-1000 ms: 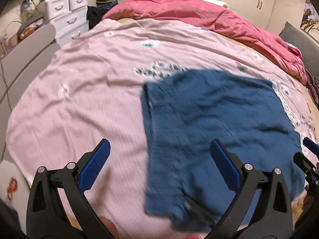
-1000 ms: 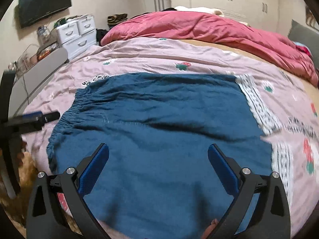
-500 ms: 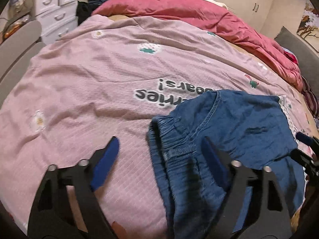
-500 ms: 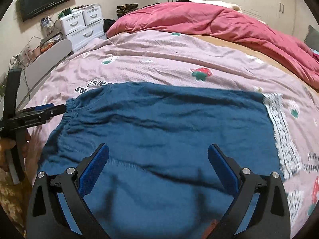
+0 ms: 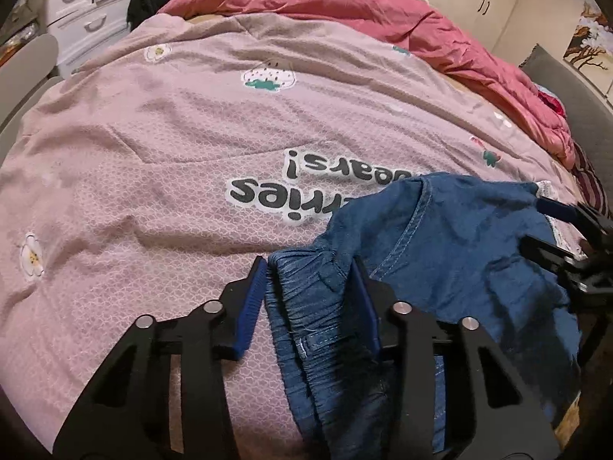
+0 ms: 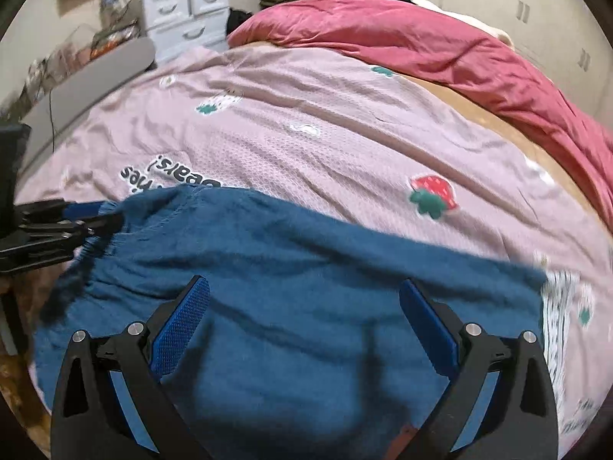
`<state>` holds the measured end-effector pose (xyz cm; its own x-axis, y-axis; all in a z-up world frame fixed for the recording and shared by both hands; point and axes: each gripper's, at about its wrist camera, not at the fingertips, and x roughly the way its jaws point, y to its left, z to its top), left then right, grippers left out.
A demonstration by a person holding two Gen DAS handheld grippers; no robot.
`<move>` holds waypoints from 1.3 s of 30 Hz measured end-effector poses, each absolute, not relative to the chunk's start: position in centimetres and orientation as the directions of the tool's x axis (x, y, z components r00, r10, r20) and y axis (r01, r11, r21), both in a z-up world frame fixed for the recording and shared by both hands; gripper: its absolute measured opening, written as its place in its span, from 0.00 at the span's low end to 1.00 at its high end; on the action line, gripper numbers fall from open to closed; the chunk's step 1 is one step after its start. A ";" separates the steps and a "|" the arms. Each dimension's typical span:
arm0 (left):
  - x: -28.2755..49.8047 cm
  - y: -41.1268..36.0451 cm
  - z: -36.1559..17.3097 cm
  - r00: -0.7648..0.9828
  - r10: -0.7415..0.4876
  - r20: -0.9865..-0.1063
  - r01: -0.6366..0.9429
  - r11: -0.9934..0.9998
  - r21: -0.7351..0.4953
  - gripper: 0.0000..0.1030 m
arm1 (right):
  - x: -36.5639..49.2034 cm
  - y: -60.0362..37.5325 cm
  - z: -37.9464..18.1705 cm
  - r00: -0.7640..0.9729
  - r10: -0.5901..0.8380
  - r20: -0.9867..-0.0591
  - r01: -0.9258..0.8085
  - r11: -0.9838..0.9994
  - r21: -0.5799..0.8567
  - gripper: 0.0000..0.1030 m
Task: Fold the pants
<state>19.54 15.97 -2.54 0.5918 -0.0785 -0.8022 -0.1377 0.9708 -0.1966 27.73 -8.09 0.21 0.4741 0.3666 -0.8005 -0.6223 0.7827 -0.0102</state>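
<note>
The blue pants [image 5: 452, 264] lie on the pink bed cover; they also fill the lower half of the right wrist view [image 6: 306, 306]. My left gripper [image 5: 310, 268] is shut on the bunched elastic waistband [image 5: 306, 299] at the pants' left end; it also shows at the left edge of the right wrist view [image 6: 95, 218]. My right gripper [image 6: 304, 299] is open, its blue pads wide apart just above the pants. It shows at the right edge of the left wrist view [image 5: 567, 230].
The pink printed bed cover [image 5: 191, 145] spreads over the bed. A red duvet [image 5: 383, 11] is heaped at the far side. White drawers [image 5: 84, 11] stand beyond the bed's left corner. A grey footboard [image 6: 88, 88] runs along the left.
My left gripper moved in over the waistband end and closed on it, bunching the cloth. My right gripper stayed open and moved lower over the pants.
</note>
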 end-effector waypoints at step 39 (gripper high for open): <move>6.3 12.0 3.7 0.805 -0.146 -0.575 0.014 0.974 -0.228 0.26 | 13.9 -13.1 4.2 0.334 0.634 -0.698 -0.782 0.600 0.171 0.13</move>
